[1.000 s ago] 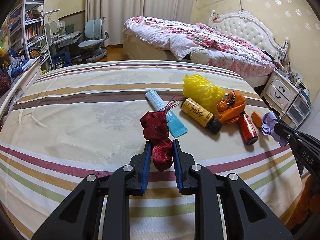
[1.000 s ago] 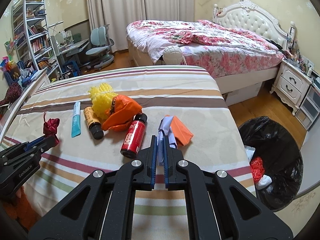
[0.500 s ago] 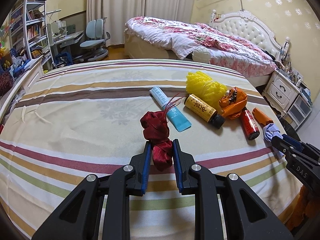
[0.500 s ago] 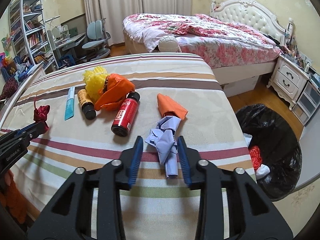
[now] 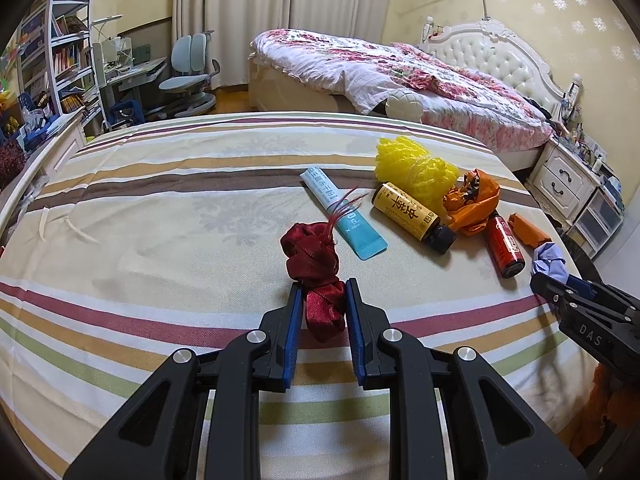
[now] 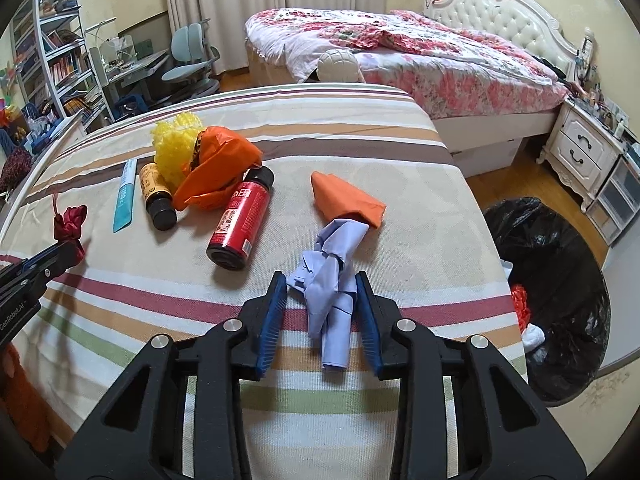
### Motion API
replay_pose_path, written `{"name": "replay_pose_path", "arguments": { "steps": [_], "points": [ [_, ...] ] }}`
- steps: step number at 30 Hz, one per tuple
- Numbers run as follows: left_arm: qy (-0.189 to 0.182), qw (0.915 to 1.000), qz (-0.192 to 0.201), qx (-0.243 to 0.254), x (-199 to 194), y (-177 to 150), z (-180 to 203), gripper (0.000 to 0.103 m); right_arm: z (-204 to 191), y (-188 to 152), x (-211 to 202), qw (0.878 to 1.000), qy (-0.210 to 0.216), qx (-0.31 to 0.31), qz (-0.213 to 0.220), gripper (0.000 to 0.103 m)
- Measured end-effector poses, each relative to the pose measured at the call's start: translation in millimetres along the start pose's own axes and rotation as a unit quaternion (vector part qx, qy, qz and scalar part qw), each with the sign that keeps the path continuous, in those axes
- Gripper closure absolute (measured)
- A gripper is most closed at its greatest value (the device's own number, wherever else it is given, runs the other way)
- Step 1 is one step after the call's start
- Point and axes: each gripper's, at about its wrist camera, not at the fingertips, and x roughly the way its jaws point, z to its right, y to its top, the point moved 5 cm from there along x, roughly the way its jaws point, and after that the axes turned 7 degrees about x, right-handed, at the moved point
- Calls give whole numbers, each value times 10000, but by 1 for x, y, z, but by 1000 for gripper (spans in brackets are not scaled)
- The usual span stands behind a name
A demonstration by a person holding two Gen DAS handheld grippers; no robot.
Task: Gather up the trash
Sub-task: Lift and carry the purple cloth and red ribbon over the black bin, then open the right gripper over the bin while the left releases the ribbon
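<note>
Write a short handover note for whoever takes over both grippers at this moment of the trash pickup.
Left gripper: shut on the dark red satin ribbon bundle, low over the striped bedcover.
Right gripper: its jaws have just been closing, but they look open around the crumpled lilac paper, which lies on the cover.
Lying loose: teal tube, yellow-labelled bottle, yellow mesh puff, orange plastic bag, red can, orange folded paper.
Done: some trash already sits in the black-lined bin.
Left: grip the lilac paper, bin both pieces, then the rest.
</note>
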Motion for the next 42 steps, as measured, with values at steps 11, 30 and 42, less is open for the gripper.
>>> {"name": "replay_pose_path", "arguments": {
  "steps": [11,30,42],
  "points": [
    [-107,9998,154,92,-9,4,15,81,8,2,-30,9995,77,96,306,71],
    [-1132,9845,698,1145,-23,42,172,81,133,19,-83,9876,-766,895,1037,71],
    [-1517,9701,622,1788,13,58,276,81,209,19,-59,9802,-1119,1310,980,71]
  ]
}}
